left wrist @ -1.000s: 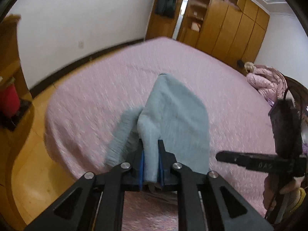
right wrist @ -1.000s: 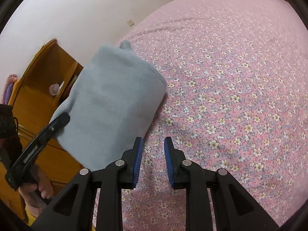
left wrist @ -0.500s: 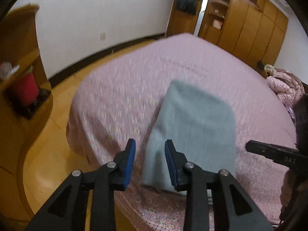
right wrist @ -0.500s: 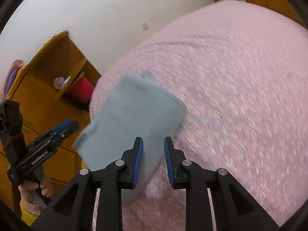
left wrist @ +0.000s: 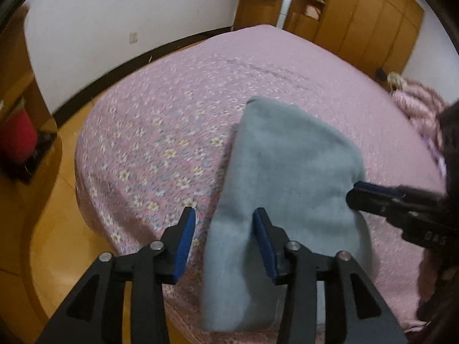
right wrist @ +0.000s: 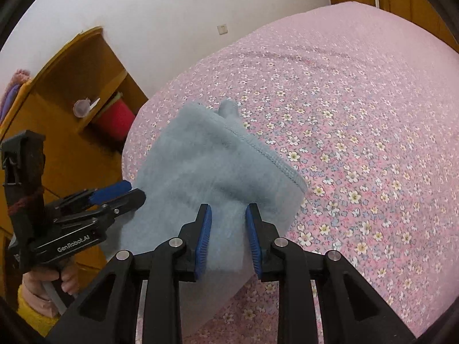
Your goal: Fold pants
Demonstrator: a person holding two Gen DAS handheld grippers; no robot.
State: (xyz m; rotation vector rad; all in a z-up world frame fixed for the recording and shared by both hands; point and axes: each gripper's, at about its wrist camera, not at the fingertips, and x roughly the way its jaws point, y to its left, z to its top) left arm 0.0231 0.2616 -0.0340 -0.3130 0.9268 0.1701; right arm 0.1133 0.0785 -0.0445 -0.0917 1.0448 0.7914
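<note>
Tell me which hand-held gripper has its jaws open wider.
The left hand-held gripper: its jaws stand wide apart over the near-left edge of the folded pants. The right hand-held gripper is open too, but with a narrower gap.

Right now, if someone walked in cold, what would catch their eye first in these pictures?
First, the folded grey-blue pants lying near the corner of the pink floral bedspread. Next, the left gripper and right gripper, both open, poised over the near end of the pants. A red container in the wooden shelf beside the bed stands out too.
</note>
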